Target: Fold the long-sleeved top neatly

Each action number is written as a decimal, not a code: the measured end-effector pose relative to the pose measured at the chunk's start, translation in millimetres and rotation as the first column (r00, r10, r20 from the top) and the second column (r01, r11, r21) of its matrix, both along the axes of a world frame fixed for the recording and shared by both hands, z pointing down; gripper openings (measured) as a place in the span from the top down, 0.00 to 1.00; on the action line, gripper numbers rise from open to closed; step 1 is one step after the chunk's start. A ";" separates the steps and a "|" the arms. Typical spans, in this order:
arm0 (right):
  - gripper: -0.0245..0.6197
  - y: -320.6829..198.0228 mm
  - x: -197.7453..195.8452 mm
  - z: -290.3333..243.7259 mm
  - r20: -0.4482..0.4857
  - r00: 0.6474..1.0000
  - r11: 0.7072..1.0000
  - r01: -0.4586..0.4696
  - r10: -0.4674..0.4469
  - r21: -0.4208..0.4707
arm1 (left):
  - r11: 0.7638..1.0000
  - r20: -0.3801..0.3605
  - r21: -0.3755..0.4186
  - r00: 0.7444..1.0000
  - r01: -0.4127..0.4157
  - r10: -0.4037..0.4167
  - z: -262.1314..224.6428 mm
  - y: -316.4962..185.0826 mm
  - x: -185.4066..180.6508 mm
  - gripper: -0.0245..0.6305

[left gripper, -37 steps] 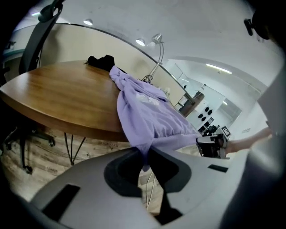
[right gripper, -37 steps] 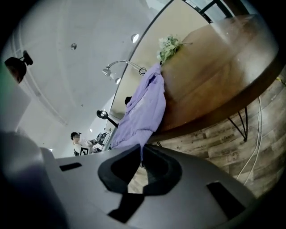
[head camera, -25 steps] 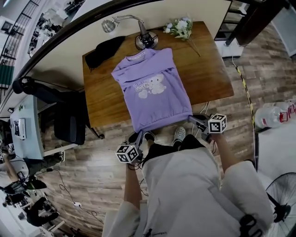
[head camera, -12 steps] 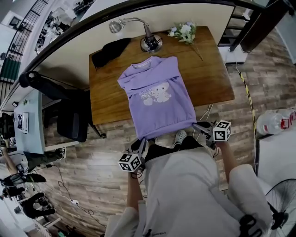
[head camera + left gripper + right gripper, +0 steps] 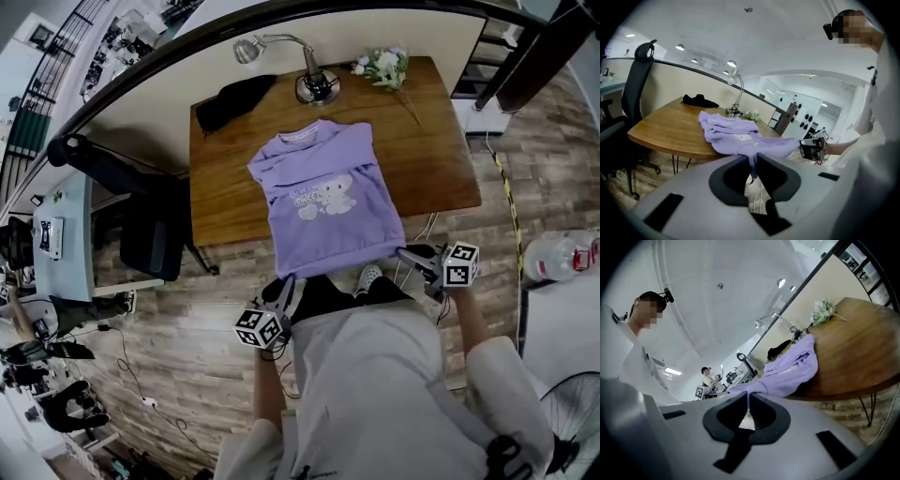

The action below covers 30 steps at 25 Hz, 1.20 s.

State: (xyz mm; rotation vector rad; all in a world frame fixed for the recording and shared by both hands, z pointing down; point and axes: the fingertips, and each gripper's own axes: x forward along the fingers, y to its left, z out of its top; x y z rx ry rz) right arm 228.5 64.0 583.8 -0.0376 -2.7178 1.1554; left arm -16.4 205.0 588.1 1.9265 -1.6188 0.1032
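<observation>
A purple long-sleeved top [image 5: 328,192] with an elephant print lies on the wooden table [image 5: 225,178], sleeves tucked in, collar at the far side. Its bottom hem hangs past the table's front edge, stretched between my two grippers. My left gripper [image 5: 290,284] is shut on the hem's left corner, and the cloth [image 5: 740,137] bunches between its jaws [image 5: 753,160]. My right gripper [image 5: 406,254] is shut on the right corner, where purple fabric [image 5: 792,367] runs into the closed jaws [image 5: 748,397]. Each gripper shows in the other's view: the right gripper [image 5: 813,148], the left gripper [image 5: 703,391].
A desk lamp [image 5: 314,82], a black garment [image 5: 234,98] and a bunch of flowers [image 5: 384,66] sit along the table's far edge. A black office chair [image 5: 141,234] stands left of the table. Plastic bottles [image 5: 562,253] and a fan [image 5: 572,412] are at the right.
Both grippers have risen a little with the hem corners still held. The hem is lifted off the table's front edge.
</observation>
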 end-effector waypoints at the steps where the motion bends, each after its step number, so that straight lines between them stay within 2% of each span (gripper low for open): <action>1: 0.93 -7.2 -4.6 -6.6 0.013 1.000 1.000 -0.003 0.003 0.009 | 1.000 0.001 0.013 1.000 0.001 -0.001 -5.2 -6.4 -3.7 0.87; 7: 0.93 -56.4 -38.0 -35.3 0.061 0.998 0.999 -0.036 0.033 0.041 | 0.996 -0.037 0.085 0.999 0.019 -0.016 -32.8 -50.0 -33.3 0.87; 14: 0.93 -113.2 -81.7 -41.3 0.036 0.996 0.996 -0.084 0.083 0.034 | 0.994 -0.086 0.106 0.996 0.026 -0.017 -40.8 -107.6 -76.2 0.87; 18: 0.93 -148.7 -102.6 -40.1 0.036 0.990 0.991 -0.133 0.133 -0.014 | 0.996 -0.146 0.088 0.989 0.032 -0.019 -38.8 -143.2 -98.6 0.87; 22: 0.93 -188.6 -124.1 -25.5 -0.032 0.974 0.974 -0.224 0.222 -0.045 | 0.997 -0.200 0.075 0.980 0.031 -0.015 -32.5 -181.2 -121.1 0.87; 30: 0.93 -249.6 -163.8 -15.9 -0.089 0.955 0.956 -0.288 0.282 -0.059 | 1.000 -0.198 0.031 0.980 0.007 -0.001 -23.3 -251.7 -164.9 0.87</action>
